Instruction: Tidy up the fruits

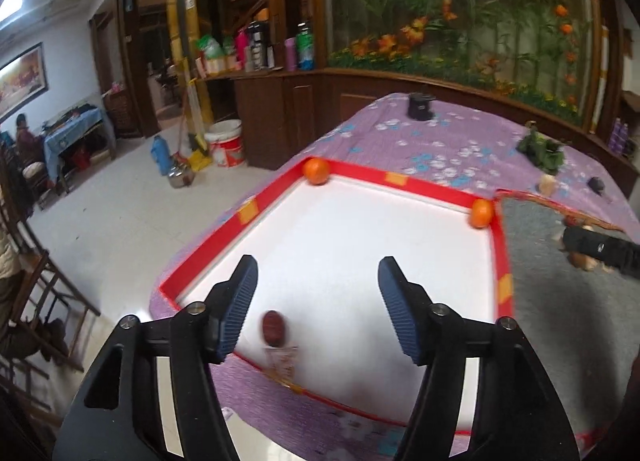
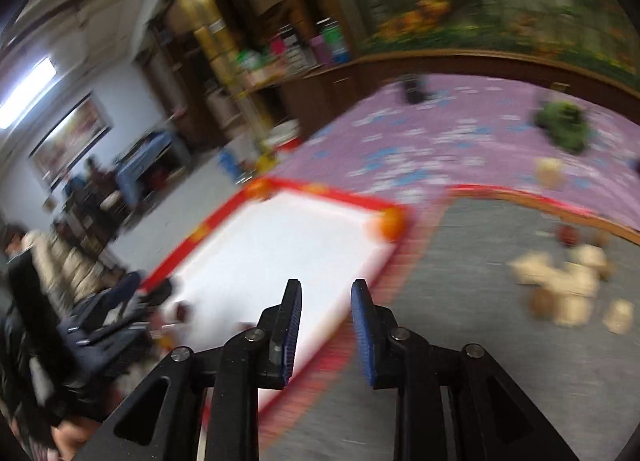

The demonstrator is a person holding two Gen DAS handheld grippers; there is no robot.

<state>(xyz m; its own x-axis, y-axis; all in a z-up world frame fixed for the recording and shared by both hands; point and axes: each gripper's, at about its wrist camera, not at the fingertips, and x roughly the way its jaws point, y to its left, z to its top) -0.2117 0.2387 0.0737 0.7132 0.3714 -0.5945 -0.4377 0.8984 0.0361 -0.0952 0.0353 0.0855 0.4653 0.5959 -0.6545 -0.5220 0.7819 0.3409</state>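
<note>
Purple tablecloth under the tray: oranges parked in its far corners, left gripper half-open and empty above a dark fruit, right gripper narrowly parted, empty too.

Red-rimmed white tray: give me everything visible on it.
The tray is a shallow rectangle with a smooth white floor and a low red rim bearing orange-yellow patches. It lies flat on the purple flowered cloth, its right side bordering a grey mat. One orange sits in the far left corner, another orange in the far right corner, both against the rim. A dark reddish-brown fruit, blurred, lies near the front edge. The left tool hangs open above it, not touching.
</note>
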